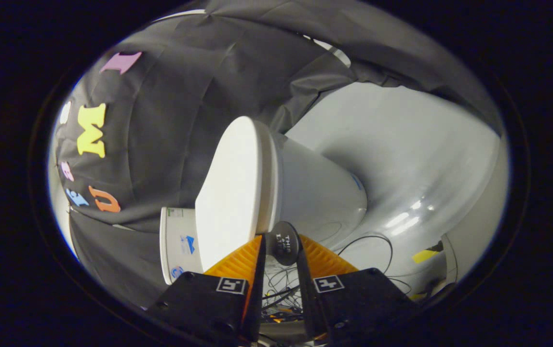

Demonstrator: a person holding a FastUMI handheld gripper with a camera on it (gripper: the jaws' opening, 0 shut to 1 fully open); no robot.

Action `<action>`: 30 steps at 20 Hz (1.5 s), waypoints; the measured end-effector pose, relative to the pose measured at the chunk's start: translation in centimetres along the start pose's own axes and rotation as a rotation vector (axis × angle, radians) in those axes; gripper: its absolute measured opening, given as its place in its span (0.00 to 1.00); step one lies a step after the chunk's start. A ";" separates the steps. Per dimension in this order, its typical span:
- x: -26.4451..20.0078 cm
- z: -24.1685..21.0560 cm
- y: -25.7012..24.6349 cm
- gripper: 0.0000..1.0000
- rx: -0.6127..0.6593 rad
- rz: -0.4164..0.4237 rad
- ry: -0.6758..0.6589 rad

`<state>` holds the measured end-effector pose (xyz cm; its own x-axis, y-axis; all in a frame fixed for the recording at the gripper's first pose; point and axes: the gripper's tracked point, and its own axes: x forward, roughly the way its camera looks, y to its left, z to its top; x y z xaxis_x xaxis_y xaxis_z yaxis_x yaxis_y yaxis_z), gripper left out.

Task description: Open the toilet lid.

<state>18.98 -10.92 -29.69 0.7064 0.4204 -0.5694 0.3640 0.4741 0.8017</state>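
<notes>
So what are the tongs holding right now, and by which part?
The tongs are shut on the small dark round tab at the toilet lid's edge.

Pale grey floor point(416, 144) fills the frame's right; toilet point(315, 193) stands on it, cables point(377, 241) trailing lower right.

Gripper point(281, 248): two orange fingers point(237, 262) with ribbed faces, tapering to points. Each sits on a black block point(199, 301) with rounded corners and visible screw holes. One square black-and-white marker point(231, 285) per block, near the inner edge. Inner finger edges are dark. A small dark round tab point(283, 243) with white lettering sits in the narrow gap between the tips; fingers close on either side of it, contact unclear.
</notes>
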 end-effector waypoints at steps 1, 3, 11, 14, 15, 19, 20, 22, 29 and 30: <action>-0.2 0.3 0.1 0.29 0.010 0.016 -0.013; -0.2 0.3 0.2 0.23 0.023 0.032 -0.040; -0.4 0.6 1.6 0.11 0.049 0.000 -0.079; -0.8 0.6 2.4 0.09 0.031 -0.016 -0.090; -1.0 0.4 2.8 0.09 0.011 -0.021 -0.085; -2.3 0.8 5.5 0.10 -0.008 -0.005 -0.098; -2.6 0.9 6.2 0.09 -0.010 0.000 -0.103; -3.1 0.8 7.5 0.09 -0.023 0.011 -0.115; -4.7 0.5 11.6 0.09 -0.038 0.037 -0.154; -4.9 0.4 12.4 0.10 -0.042 0.047 -0.159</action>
<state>20.30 -7.45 -16.84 0.8104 0.3166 -0.4930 0.3052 0.4902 0.8165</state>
